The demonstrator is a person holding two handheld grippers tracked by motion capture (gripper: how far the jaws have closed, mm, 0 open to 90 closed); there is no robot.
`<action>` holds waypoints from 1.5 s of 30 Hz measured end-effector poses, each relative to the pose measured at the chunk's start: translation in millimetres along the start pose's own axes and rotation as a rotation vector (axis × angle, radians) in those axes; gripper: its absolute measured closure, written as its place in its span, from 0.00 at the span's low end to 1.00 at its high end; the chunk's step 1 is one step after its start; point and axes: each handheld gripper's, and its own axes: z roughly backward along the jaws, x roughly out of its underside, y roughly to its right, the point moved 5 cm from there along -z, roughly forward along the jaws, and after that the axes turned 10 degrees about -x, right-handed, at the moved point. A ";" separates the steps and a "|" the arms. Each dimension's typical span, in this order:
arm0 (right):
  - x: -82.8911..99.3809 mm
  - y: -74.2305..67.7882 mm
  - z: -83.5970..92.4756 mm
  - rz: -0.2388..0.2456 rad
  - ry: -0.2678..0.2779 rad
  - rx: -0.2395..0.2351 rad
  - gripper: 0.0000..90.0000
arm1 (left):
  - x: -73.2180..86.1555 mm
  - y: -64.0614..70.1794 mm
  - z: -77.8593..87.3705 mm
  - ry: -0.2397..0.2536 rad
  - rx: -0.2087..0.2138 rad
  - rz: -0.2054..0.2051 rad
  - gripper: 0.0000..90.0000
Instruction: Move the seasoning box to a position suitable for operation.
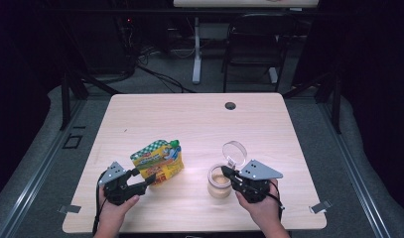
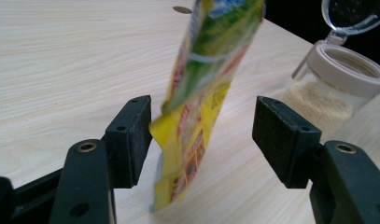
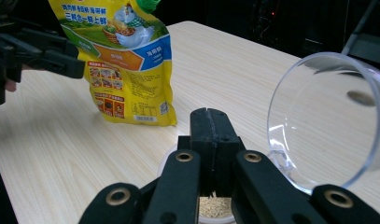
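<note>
Pouch (image 2: 204, 88), Chinese-lettered, stands between wide left jaws; right jaws pressed together over jar (image 1: 219, 184).

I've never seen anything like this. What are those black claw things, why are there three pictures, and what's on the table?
No machine here: a person holds a hand tool with two black jaws in each hand. One picture looks down from above the wooden table; the other two come from small cameras riding on each tool, looking along its jaws. The left gripper has its jaws open on either side of a standing yellow-green pouch; one pad sits against the pouch's edge, the other is clear of it. The right gripper is shut, holding nothing, just above a glass jar of pale granules. The jar's clear lid is flipped open.
</note>
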 end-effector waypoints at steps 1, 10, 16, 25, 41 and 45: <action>0.0 1.3 1.2 0.000 -0.004 0.003 1.00 | 0.5 0.8 1.0 -0.005 0.001 -0.010 0.42; -3.7 9.5 11.5 -0.027 0.020 0.022 1.00 | 2.6 2.8 6.8 -0.007 0.022 -0.017 0.42; -4.8 17.8 20.2 -0.048 0.040 0.037 1.00 | 3.1 0.9 7.7 -0.002 0.013 -0.025 0.41; -4.2 31.1 31.6 -0.077 0.063 0.077 1.00 | 1.6 -5.8 9.8 0.016 -0.005 -0.007 0.41; 5.5 57.8 44.7 -0.145 0.072 0.153 1.00 | 1.2 -9.8 13.2 0.019 -0.030 -0.013 0.41; 9.5 66.2 46.6 -0.177 0.073 0.183 1.00 | 1.4 -9.2 14.0 0.017 -0.034 -0.023 0.41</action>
